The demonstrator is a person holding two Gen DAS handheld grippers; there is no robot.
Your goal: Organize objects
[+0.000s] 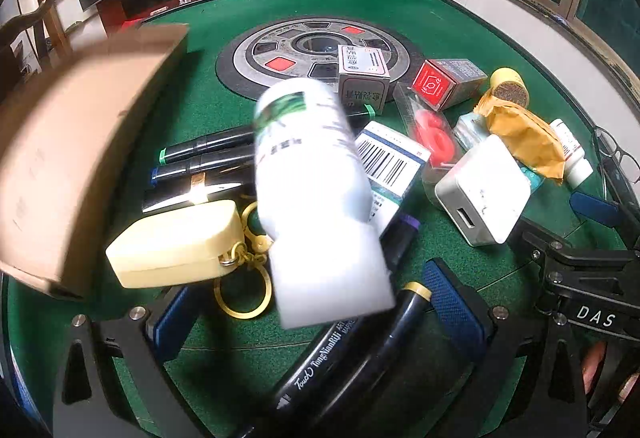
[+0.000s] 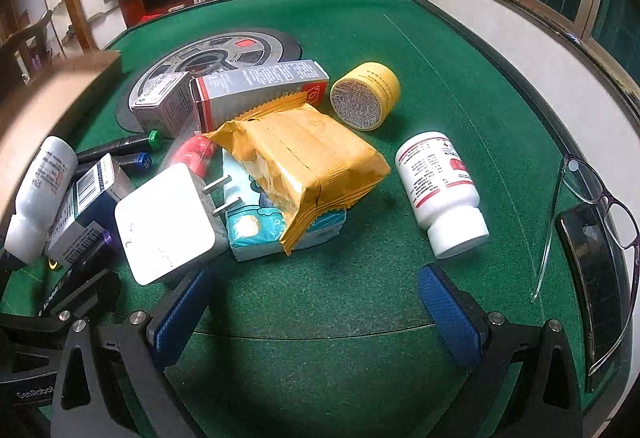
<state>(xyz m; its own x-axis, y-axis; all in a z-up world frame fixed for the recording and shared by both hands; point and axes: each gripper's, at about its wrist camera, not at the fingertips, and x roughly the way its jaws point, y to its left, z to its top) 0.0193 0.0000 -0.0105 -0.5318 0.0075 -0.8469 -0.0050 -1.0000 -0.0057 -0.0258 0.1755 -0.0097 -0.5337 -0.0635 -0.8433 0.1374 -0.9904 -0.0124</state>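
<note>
Both the left hand-held gripper (image 1: pixel 316 312) and the right hand-held gripper (image 2: pixel 316 312) are being held spread wide with nothing pinched, while the blurry white bottle (image 1: pixel 316 198) is being seen over the pens (image 1: pixel 208 154) on the green counter (image 2: pixel 440 50).

We see the right gripper (image 2: pixel 316 312) with jaws spread wide over bare green felt (image 2: pixel 420 50). At twelve o'clock lies a yellow packet (image 2: pixel 304 158); at two o'clock a white pill bottle (image 2: pixel 440 190); at three o'clock, eyeglasses (image 2: pixel 600 206).
</note>
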